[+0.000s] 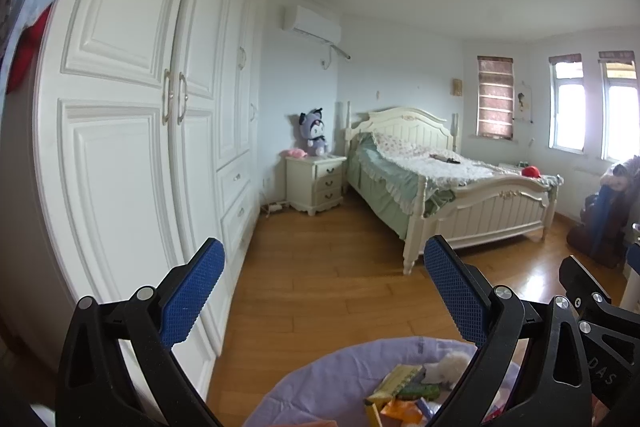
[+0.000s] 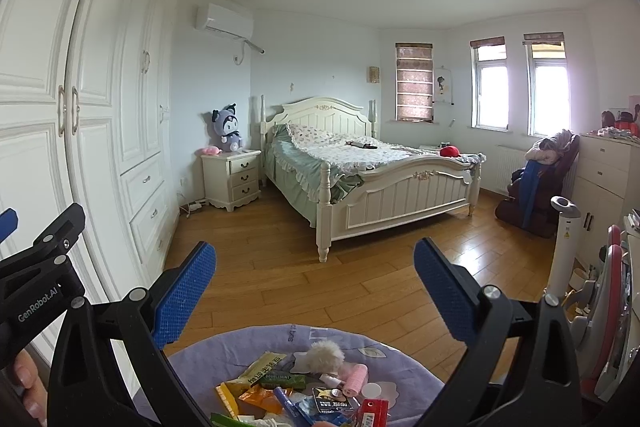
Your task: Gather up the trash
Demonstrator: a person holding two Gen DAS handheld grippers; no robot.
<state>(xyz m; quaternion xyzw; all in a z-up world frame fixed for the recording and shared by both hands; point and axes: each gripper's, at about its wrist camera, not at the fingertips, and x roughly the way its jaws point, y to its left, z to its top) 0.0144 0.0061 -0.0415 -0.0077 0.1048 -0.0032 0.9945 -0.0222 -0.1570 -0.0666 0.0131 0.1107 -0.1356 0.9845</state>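
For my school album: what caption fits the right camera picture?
Open right gripper above litter on a purple mat, facing a bed.

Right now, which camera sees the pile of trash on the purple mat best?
The right wrist view. There the trash pile lies between the open right gripper fingers, with wrappers, a fluffy white ball and a pink roll showing. In the left wrist view, the left gripper arm covers much of it, leaving only a few wrappers.

"GenRobot.AI" on left gripper body; "DOUBLEMINT" on green gum pack; other wrappers' print unreadable.
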